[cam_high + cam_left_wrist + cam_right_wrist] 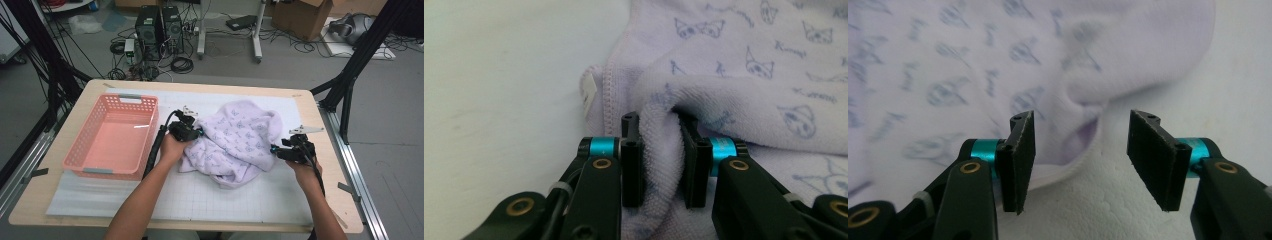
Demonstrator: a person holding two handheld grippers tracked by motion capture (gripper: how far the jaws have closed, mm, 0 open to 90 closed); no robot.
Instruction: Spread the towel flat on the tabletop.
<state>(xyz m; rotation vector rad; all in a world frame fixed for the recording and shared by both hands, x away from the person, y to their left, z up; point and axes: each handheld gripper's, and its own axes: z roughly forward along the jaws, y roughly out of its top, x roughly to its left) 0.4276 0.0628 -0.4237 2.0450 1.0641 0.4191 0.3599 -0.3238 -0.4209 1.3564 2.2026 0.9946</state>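
Observation:
A lilac towel (239, 141) printed with small blue figures lies crumpled on the white mat in the middle of the table. My left gripper (199, 132) is at its left edge, and in the left gripper view its jaws pinch a thick fold of the towel (663, 165) between the pads. My right gripper (273, 149) sits at the towel's right edge. In the right gripper view it (1082, 160) stands open, with the towel's edge (1068, 150) lying just beyond and partly between the pads, untouched.
A pink plastic basket (114, 136) stands on the left of the table, close to my left forearm. The white mat (200, 200) covers most of the tabletop. Black frame posts rise at both table sides.

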